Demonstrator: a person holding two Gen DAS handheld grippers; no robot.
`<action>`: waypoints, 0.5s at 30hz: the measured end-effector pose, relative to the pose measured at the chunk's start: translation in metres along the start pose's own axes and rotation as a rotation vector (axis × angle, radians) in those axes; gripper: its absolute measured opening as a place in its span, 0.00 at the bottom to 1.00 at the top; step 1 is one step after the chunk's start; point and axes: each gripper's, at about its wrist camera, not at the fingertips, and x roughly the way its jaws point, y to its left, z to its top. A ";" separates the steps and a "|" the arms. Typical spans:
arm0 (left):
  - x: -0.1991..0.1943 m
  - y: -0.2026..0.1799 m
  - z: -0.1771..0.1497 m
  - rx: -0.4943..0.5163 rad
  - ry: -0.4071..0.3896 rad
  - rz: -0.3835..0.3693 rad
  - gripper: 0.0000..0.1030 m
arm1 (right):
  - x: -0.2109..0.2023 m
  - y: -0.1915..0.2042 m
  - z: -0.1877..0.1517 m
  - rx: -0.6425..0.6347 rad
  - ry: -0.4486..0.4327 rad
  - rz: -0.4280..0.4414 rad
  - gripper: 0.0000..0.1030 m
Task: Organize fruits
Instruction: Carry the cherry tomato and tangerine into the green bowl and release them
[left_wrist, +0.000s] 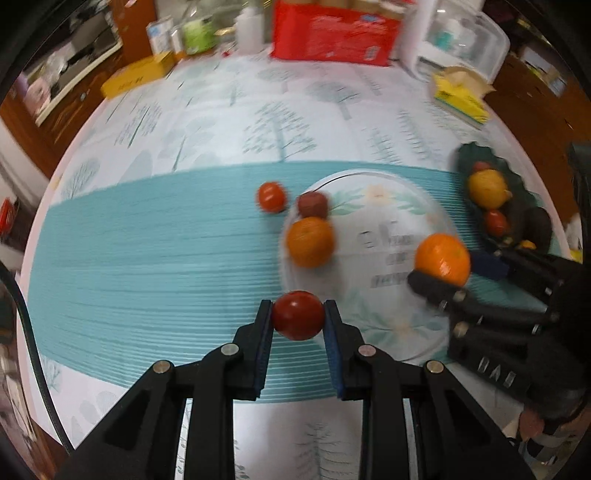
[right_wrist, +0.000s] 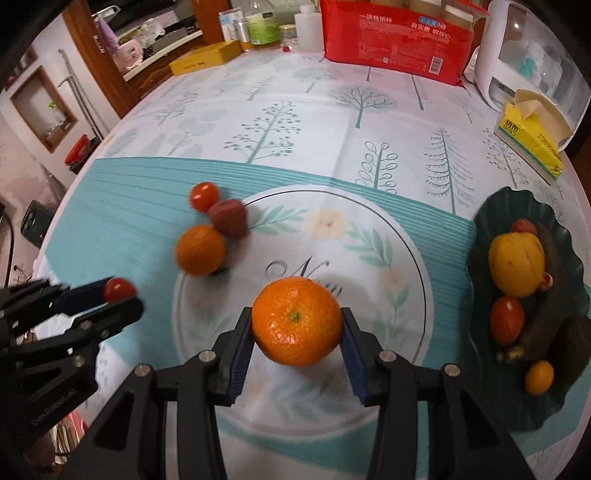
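While clamped between both pads of the left gripper (left_wrist: 298, 314), small red tomato (left_wrist: 298, 315) held above the teal band of the worktop (left_wrist: 147, 240); fingers closed only as far as the fruit allows. Ahead, by the rim of the floral circle: another tomato (left_wrist: 271, 196), a brownish-red fruit (left_wrist: 313, 205) and a loose orange (left_wrist: 310, 242), all bunched together. At right, right gripper (left_wrist: 448, 267) gripping a mandarin (left_wrist: 442, 258), with the dark green dish (left_wrist: 524, 206) beyond.

From the right wrist: mandarin (right_wrist: 296, 321) pinched between the blue pads, fingers spread wide around it, over the floral circle. Dark green dish (right_wrist: 491, 218) at right, holding a yellow fruit (right_wrist: 516, 265), a red tomato (right_wrist: 506, 319), a small yellow-orange fruit (right_wrist: 539, 376) and dark items. Left gripper (right_wrist: 110, 299) at left edge, closed on its tomato (right_wrist: 119, 290).
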 end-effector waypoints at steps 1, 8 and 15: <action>-0.005 -0.006 0.001 0.015 -0.011 -0.003 0.24 | -0.007 -0.001 -0.005 0.000 -0.007 0.003 0.44; -0.043 -0.063 0.023 0.132 -0.081 -0.072 0.24 | -0.067 -0.029 -0.033 0.058 -0.086 -0.039 0.44; -0.078 -0.132 0.053 0.268 -0.128 -0.164 0.24 | -0.135 -0.082 -0.048 0.181 -0.168 -0.138 0.44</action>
